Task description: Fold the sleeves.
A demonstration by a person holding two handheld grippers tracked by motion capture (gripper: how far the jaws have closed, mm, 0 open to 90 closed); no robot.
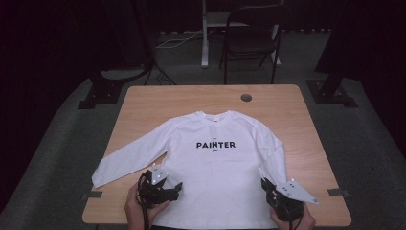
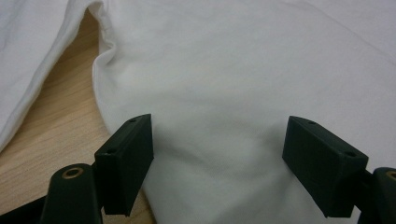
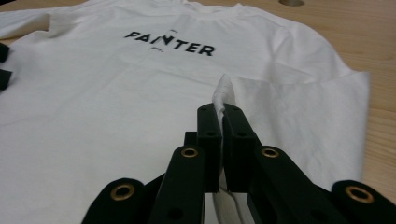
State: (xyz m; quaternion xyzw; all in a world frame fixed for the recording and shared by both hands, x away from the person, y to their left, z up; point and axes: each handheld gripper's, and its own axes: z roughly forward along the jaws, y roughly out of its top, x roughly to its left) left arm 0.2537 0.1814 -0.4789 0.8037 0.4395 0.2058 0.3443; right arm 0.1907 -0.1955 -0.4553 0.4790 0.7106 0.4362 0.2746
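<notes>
A white long-sleeved shirt (image 1: 215,163) printed PAINTER lies face up on the wooden table (image 1: 191,98). Its left sleeve (image 1: 129,160) stretches out towards the table's left edge. The right sleeve (image 1: 276,153) lies folded down along the shirt's side. My right gripper (image 1: 265,181) is shut on that sleeve's end, and white cloth (image 3: 223,91) sticks up between its closed jaws (image 3: 224,112). My left gripper (image 1: 177,189) rests on the shirt's lower left part. Its jaws (image 2: 217,140) stand wide open over the white cloth (image 2: 243,70), beside the gap to the left sleeve (image 2: 28,56).
A round hole (image 1: 246,97) sits in the table's far right part. Strips of tape (image 1: 337,192) mark the near edges. A black folding chair (image 1: 251,38) and a white post (image 1: 205,33) stand on the floor beyond the table. Bare wood (image 3: 369,28) borders the shirt.
</notes>
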